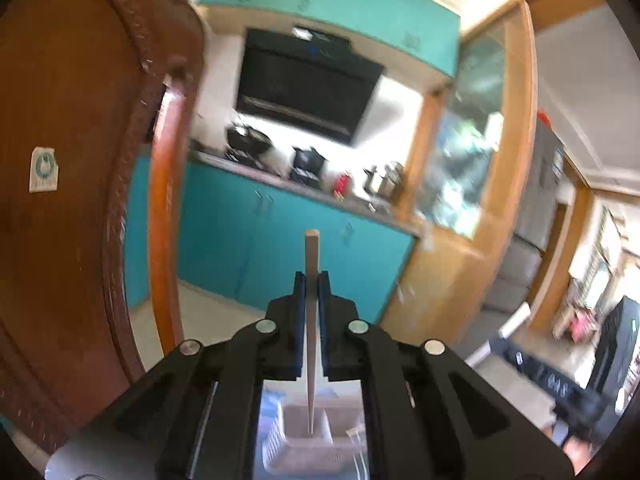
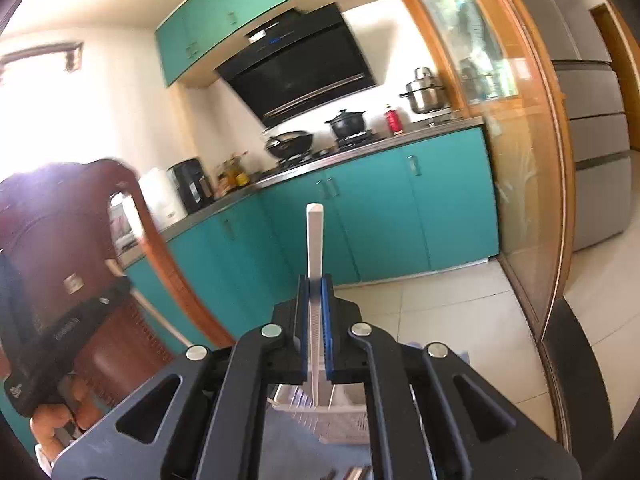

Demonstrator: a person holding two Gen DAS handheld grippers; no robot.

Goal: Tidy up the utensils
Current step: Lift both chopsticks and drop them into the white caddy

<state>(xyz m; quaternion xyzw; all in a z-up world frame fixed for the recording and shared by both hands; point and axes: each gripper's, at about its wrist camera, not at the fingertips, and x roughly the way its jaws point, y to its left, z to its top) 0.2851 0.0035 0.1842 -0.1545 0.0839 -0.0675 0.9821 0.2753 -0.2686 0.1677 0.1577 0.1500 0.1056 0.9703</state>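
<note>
My left gripper [image 1: 312, 280] is shut on a thin beige chopstick [image 1: 312, 248]. The stick stands upright between the blue pads, its blunt end above the fingertips and its thin end reaching down toward a pale plastic basket [image 1: 296, 456] below. My right gripper [image 2: 316, 284] is shut on a white chopstick [image 2: 315, 236] held the same way. Beneath it a white slatted basket [image 2: 344, 426] rests on a blue cloth [image 2: 288, 452]. Both grippers point nearly level into the kitchen, raised well above the baskets.
A carved brown wooden chair back [image 1: 72, 200] fills the left of the left wrist view. A person's hand [image 2: 52, 420] holds a black device at the left edge. Teal cabinets [image 2: 380, 208], a counter with pots [image 2: 346, 122] and a glass sliding door [image 2: 520, 184] lie ahead.
</note>
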